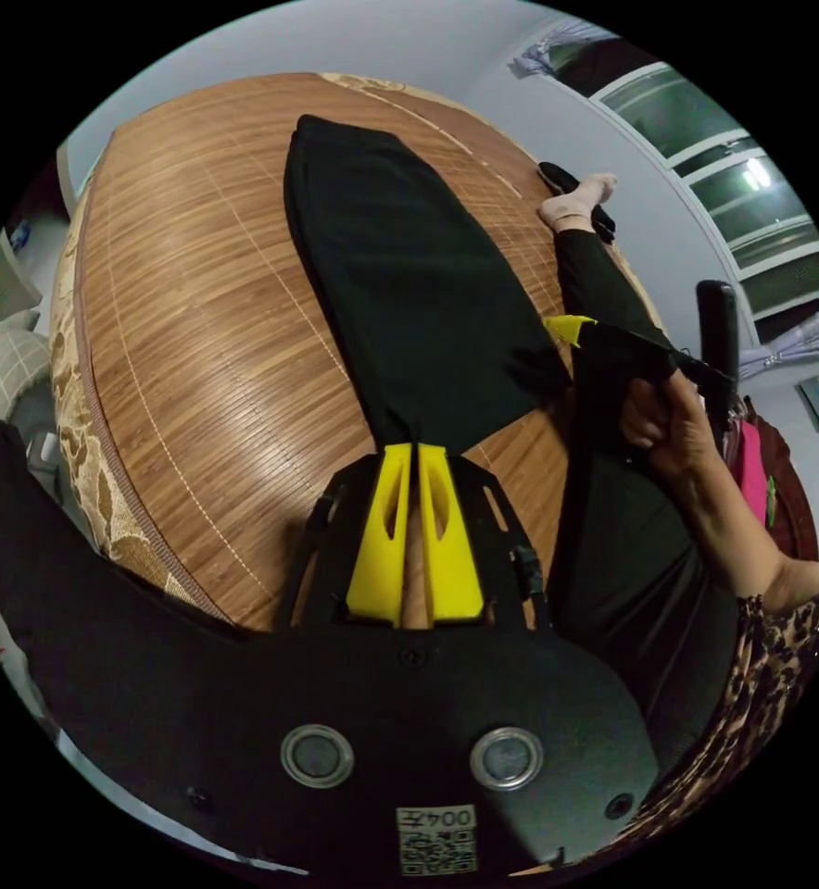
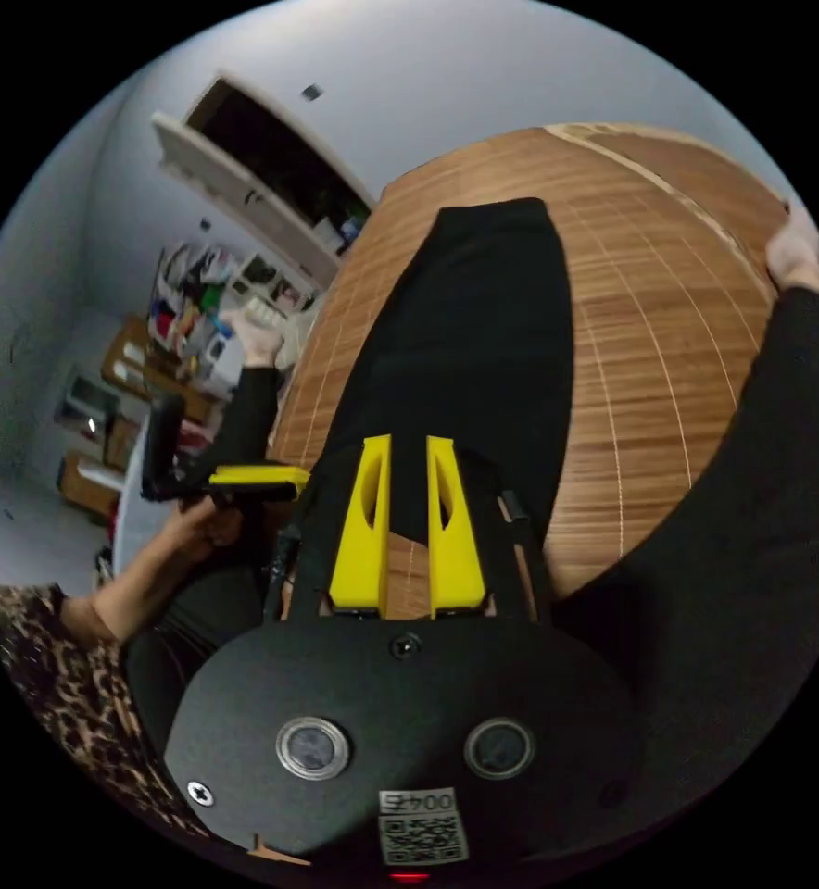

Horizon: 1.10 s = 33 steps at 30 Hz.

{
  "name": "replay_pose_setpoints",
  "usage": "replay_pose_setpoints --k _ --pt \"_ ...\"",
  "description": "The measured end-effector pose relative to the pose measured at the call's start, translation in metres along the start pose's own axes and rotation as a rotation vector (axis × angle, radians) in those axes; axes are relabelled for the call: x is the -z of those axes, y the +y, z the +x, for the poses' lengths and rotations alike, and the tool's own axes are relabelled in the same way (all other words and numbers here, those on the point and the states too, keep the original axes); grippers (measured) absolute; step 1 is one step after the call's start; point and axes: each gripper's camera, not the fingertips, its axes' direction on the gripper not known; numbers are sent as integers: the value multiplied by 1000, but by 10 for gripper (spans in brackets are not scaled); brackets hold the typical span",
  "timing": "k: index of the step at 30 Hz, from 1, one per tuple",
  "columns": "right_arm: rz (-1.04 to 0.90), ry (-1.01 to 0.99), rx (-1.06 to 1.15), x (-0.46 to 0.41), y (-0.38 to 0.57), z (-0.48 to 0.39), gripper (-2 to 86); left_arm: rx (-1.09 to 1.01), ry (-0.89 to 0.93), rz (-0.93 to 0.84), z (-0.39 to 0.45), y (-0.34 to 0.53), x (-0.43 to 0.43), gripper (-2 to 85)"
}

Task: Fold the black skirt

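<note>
The black skirt [image 1: 400, 269] lies long and narrow on a bamboo mat [image 1: 196, 306], its wide hem toward me. In the left gripper view my left gripper [image 1: 414, 449] is shut on the hem's near corner, its yellow jaws almost touching. My right gripper [image 1: 567, 329], held in a hand [image 1: 669, 426], sits at the hem's other corner. In the right gripper view the skirt [image 2: 484, 352] runs away from my right gripper [image 2: 408, 444]. Its jaws stand a narrow gap apart with the hem between them. The left gripper [image 2: 261, 477] is at the left, level with the hem.
The mat [image 2: 669, 306] covers a bed with a patterned edge [image 1: 76, 407]. The person sits on it, with one black-trousered leg [image 1: 604, 278] and sock foot [image 1: 581, 199] beside the skirt. Cluttered shelves [image 2: 206, 306] and a window [image 1: 752, 213] stand beyond.
</note>
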Motion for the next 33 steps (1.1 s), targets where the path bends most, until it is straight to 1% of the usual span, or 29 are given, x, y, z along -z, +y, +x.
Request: replay_pose_setpoints --k 1,3,5,7,12,18,20,26,28,33 --pt "28 -52 -79 6 1 15 70 -5 13 47 -2 4 10 15" --pt "49 -119 -158 8 2 31 71 -7 38 123 -8 10 23 16" --pt "24 -114 -182 1 1 35 71 -10 61 166 -13 13 29 16" --pt "-26 -53 -150 -12 -3 29 69 -7 31 191 -17 13 33 16" --pt "-80 7 -101 -32 -6 20 66 0 37 175 -29 15 42 16" --pt "-97 -1 -107 -51 -6 21 65 99 175 175 -69 21 52 16" --pt "-105 4 -95 -58 -6 18 65 119 202 146 -77 19 49 15" --pt "-115 22 53 -84 -2 -9 65 119 129 27 -80 9 35 14" --pt "-132 68 146 -98 2 -27 65 122 80 23 -79 6 35 14" --pt "-128 174 366 -127 14 -71 65 162 66 -2 -89 3 32 13"
